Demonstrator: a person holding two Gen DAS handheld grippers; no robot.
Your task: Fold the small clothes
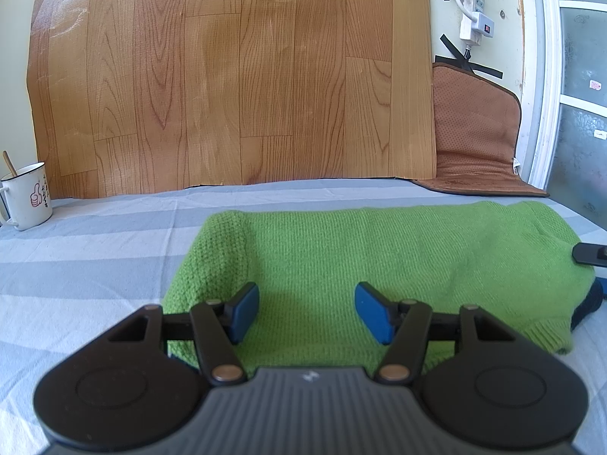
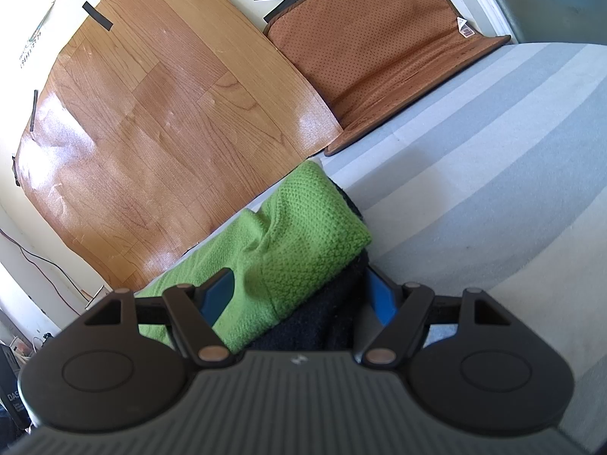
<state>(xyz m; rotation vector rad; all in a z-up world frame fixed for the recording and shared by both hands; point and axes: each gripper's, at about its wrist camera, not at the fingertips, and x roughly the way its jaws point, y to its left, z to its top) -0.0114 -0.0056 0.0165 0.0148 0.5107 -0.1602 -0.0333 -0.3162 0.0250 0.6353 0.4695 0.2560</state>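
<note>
A white mug (image 1: 28, 195) with a spoon in it stands far off to the left of the left gripper (image 1: 307, 313), well clear of the work. That gripper points gently downward over the near edge of a green knitted sweater (image 1: 360, 265) lying flat on a bed covered in a grey striped sheet (image 1: 95, 258). Its jaws stand apart, blue pads (image 1: 242, 313) resting on or just above the knit, with nothing clamped between them.

Further right, the right gripper (image 2: 303, 299) is tilted over the sweater's right end, also angled slightly down. Here the green sweater (image 2: 296, 235) is bunched into a thick fold with a dark layer (image 2: 322, 322) showing beneath it. The jaws sit on either side of this bundle; whether they are pressing on it cannot be told.

The sweater looks part-folded, and the likely step is taking hold of an edge to fold it across. To do this well, each set of jaws should close on all layers together, dark lining included, and both ends should lift evenly so the knit does not stretch or skew. A brown mat (image 2: 379, 57) leans against the wall beyond.
</note>
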